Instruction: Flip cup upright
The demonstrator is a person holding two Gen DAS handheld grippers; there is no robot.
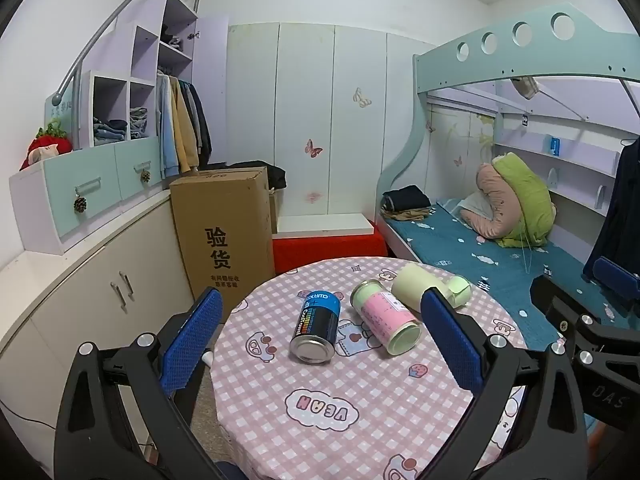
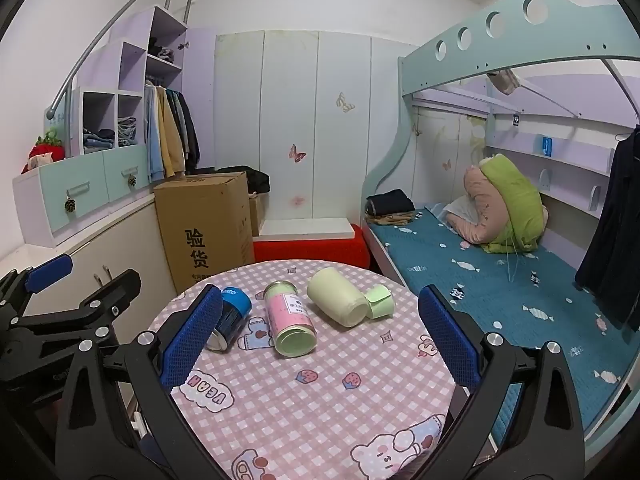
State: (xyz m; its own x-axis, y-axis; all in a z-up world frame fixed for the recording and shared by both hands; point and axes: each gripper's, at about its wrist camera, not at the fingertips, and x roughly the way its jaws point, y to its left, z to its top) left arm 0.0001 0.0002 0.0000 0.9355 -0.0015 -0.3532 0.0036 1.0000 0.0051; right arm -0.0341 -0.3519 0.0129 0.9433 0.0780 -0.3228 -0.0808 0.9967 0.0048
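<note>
Three containers lie on their sides on the round table with a pink checked cloth (image 1: 360, 432) (image 2: 320, 420). A blue and black can (image 1: 316, 326) (image 2: 232, 314) lies at the left. A pink and green cup (image 1: 386, 320) (image 2: 290, 320) lies in the middle. A pale green cup (image 1: 416, 286) (image 2: 340, 302) with a lid lies at the right. My left gripper (image 1: 320, 344) is open above the table's near side, facing the blue can. My right gripper (image 2: 320, 340) is open and empty, facing the pink and green cup.
A tall cardboard box (image 1: 224, 232) (image 2: 204, 224) stands left of the table. A red bench (image 1: 328, 248) is behind it. A bed with a blue sheet (image 1: 500, 264) (image 2: 500, 280) is at the right. White cabinets (image 1: 100, 300) run along the left.
</note>
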